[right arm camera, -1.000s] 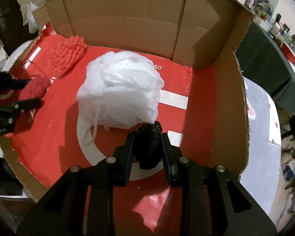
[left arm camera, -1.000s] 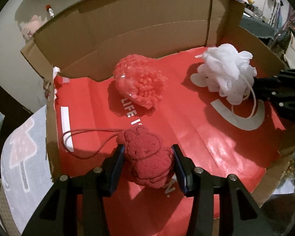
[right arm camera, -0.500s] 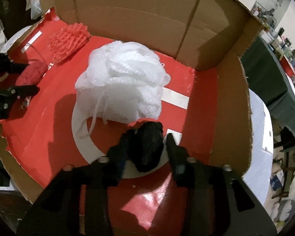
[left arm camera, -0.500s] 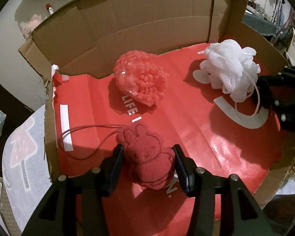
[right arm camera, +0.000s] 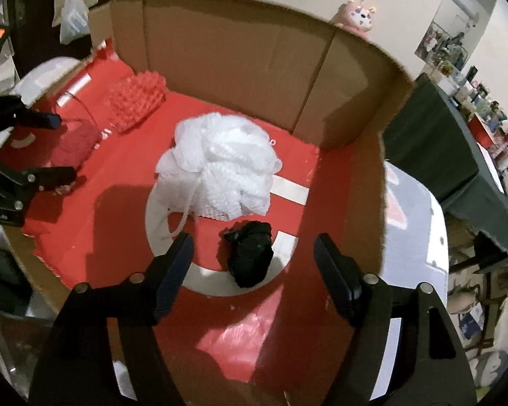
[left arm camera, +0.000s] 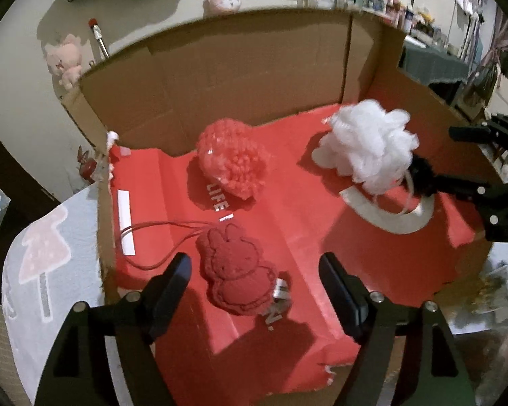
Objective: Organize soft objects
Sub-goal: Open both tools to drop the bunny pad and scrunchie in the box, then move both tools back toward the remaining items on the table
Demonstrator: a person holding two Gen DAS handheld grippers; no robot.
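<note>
Letting go both sides: L gripper (left arm camera: 254,284) jaws just spread, bunny (left arm camera: 238,269) lying loose between them on box (left arm camera: 220,77) floor; R gripper (right arm camera: 252,264) likewise, black wad (right arm camera: 250,253) loose between.

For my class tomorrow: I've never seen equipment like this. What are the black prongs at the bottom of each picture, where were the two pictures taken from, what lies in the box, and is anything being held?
No robot here: a person holds a two-finger gripper in each hand, each with a wide-angle camera looking along its fingers. One picture comes from the left gripper, the other from the right gripper; the prongs are their fingers.

Both look down into a cardboard box lined with red paper. In it lie a red bunny-shaped plush, a coral knitted pouf, a white mesh bath sponge and a small black soft item.

Nothing is held. Both grippers' jaws have just been opening; the bunny and the black item lie between them, untouched.
</note>
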